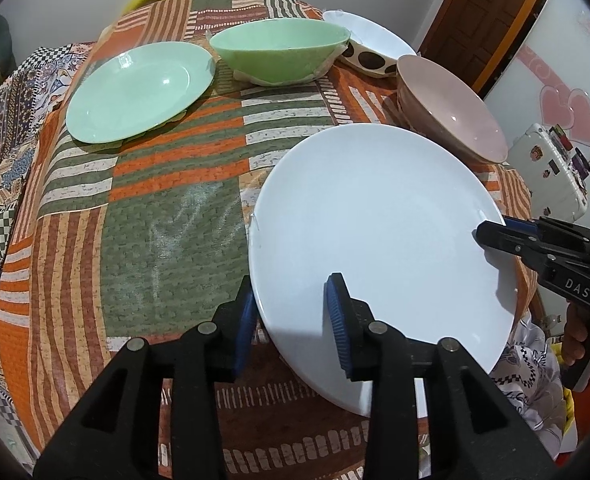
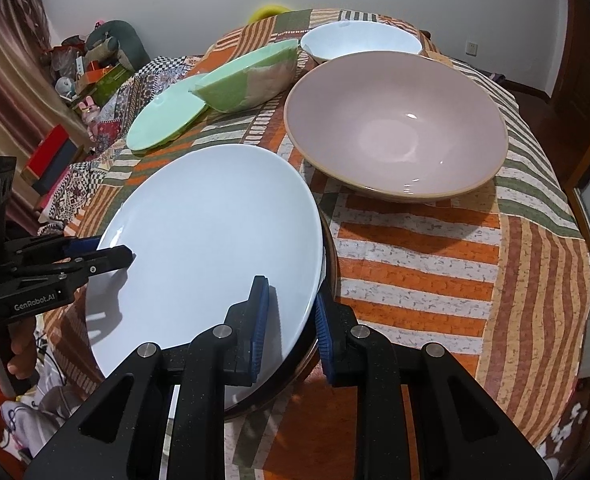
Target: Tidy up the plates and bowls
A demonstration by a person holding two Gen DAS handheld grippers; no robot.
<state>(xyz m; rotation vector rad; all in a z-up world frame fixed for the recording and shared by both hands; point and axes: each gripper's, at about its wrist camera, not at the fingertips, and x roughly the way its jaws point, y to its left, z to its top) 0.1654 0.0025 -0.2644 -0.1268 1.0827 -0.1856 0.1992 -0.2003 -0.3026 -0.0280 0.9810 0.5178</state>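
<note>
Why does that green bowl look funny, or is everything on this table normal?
The mint green bowl has whitish paper or tape stuck on its outside and base. The large white plate is tilted, each gripper straddling its rim. Nothing looks spilled or broken.

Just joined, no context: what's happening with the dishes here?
A person holds a pair of tongs in each hand, and both straddle the rim of the big white plate: the left tongs on one edge, the right tongs on the opposite edge. The plate appears tilted. On the patchwork tablecloth sit a green plate, a green bowl, a pink bowl and a white bowl, none stacked yet.
</note>
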